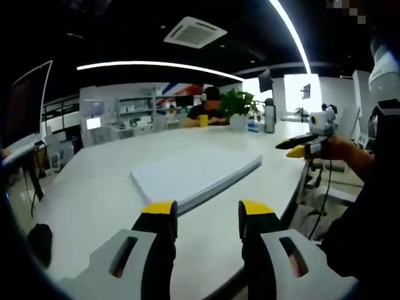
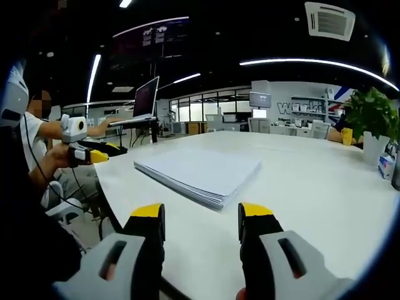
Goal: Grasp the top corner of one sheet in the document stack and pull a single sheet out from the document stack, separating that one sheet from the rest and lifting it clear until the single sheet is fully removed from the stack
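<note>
Individual sheets in the document stack point(image 1: 195, 174) can't be made out. It lies flat on the white worktop point(image 1: 87, 187), ahead of both tongs. Left tongs point(image 1: 207, 210) released, jaws apart, gripping nothing; right tongs point(image 2: 201, 213) likewise. Right gripper view adds an open laptop point(image 2: 142, 100); left gripper view, a seated person point(image 1: 207, 107) beside a plant point(image 1: 240, 104).

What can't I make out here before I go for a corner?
- Stack: single sheet edges too fine to tell apart, either view.
- Left tongs: base cut off by the left gripper view's bottom edge.
- Right tongs: base cut off likewise in the right gripper view.
</note>
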Available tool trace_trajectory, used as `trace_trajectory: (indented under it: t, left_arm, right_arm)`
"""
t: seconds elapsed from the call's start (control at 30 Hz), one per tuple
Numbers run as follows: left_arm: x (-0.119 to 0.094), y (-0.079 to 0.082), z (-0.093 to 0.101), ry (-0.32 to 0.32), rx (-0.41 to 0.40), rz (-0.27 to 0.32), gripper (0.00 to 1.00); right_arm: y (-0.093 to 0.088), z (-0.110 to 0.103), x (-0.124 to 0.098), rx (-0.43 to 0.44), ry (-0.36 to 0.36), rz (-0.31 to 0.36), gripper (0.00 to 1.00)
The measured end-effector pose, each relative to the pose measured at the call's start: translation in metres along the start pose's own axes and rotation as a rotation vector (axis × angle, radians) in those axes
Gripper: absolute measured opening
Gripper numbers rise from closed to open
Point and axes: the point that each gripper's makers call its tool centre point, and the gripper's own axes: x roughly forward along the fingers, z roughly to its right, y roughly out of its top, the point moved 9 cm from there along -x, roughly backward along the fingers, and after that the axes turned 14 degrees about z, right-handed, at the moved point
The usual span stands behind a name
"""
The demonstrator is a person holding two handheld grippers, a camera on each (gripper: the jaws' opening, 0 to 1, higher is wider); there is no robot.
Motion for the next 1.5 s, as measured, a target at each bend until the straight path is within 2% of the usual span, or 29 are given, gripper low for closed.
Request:
trace_trajectory:
  t: [0.4, 0.5, 0.73, 0.87, 1.0, 1.1, 1.5]
  left_arm:
    - [0.005, 0.000, 0.001, -0.022, 0.008, -0.013, 0.40]
    - [0.005, 0.000, -0.003, -0.008, 0.021, -0.024, 0.40]
    - [0.008, 0.000, -0.009, -0.008, 0.073, -0.059, 0.39]
    - [0.014, 0.002, -0.004, -0.052, 0.061, -0.033, 0.39]
    - [0.019, 0.000, -0.002, -0.063, 0.076, -0.045, 0.39]
    - [0.021, -0.001, -0.005, -0.063, 0.107, -0.069, 0.39]
    - [0.032, -0.004, -0.019, -0.054, 0.154, -0.097, 0.37]
  right_arm:
    - [-0.001, 0.003, 0.000, 0.003, -0.006, -0.006, 0.46]
    - [-0.001, 0.007, -0.001, 0.016, -0.029, 0.004, 0.47]
    - [-0.001, 0.009, -0.002, 0.028, -0.030, 0.010, 0.46]
    - [-0.003, 0.008, 0.000, 0.030, -0.025, 0.002, 0.46]
    - [-0.004, 0.009, 0.001, 0.025, -0.027, -0.002, 0.46]
    - [-0.005, 0.009, 0.000, 0.025, -0.026, -0.005, 0.46]
    - [-0.006, 0.011, -0.001, 0.036, -0.028, -0.001, 0.45]
